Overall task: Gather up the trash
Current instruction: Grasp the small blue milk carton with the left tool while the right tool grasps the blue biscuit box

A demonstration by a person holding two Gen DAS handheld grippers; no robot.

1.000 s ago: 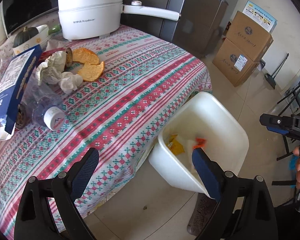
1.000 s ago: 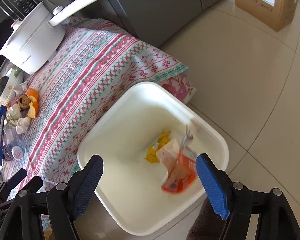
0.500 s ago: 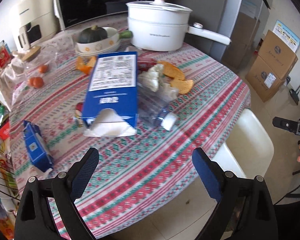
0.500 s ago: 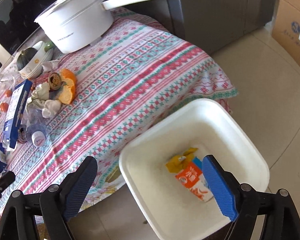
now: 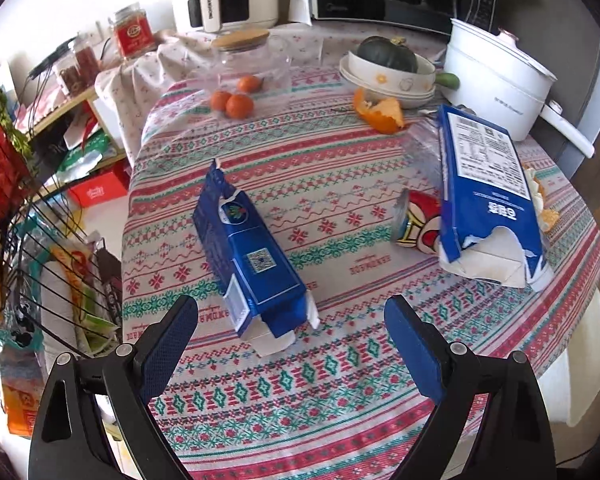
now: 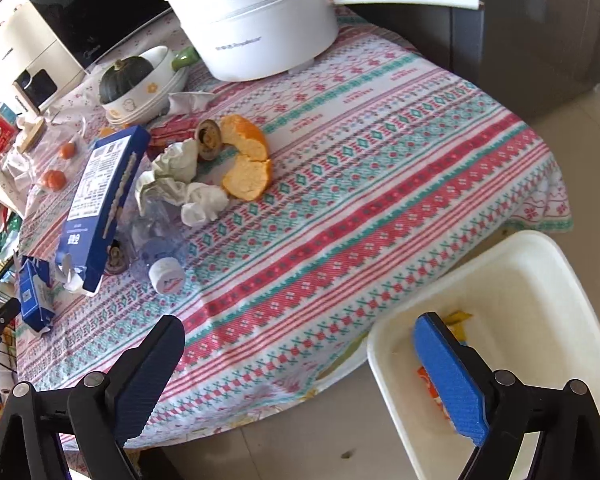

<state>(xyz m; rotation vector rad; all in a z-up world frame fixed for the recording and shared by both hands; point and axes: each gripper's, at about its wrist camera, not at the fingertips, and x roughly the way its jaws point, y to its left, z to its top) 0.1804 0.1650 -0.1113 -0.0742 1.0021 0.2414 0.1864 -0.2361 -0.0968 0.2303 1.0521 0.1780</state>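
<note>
Blue carton (image 5: 252, 264) lies on the counter (image 5: 340, 380) just ahead of the wide, empty left tool (image 5: 292, 336), long axis pointing away; right tool (image 6: 300, 364), still opening and empty, sits farther off.

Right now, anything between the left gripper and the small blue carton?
Nothing: left wrist view shows only bare tablecloth between left gripper and small blue carton.

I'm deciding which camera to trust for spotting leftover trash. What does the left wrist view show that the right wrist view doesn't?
Only the left wrist view shows the cartoon-printed wrapper, the torn orange peel near the bowls and the wire rack beside the table.

Only the right wrist view shows the white bin with trash inside, the crumpled tissues and the bottle cap.

Both show the small blue carton, the large blue carton and the white pot.
</note>
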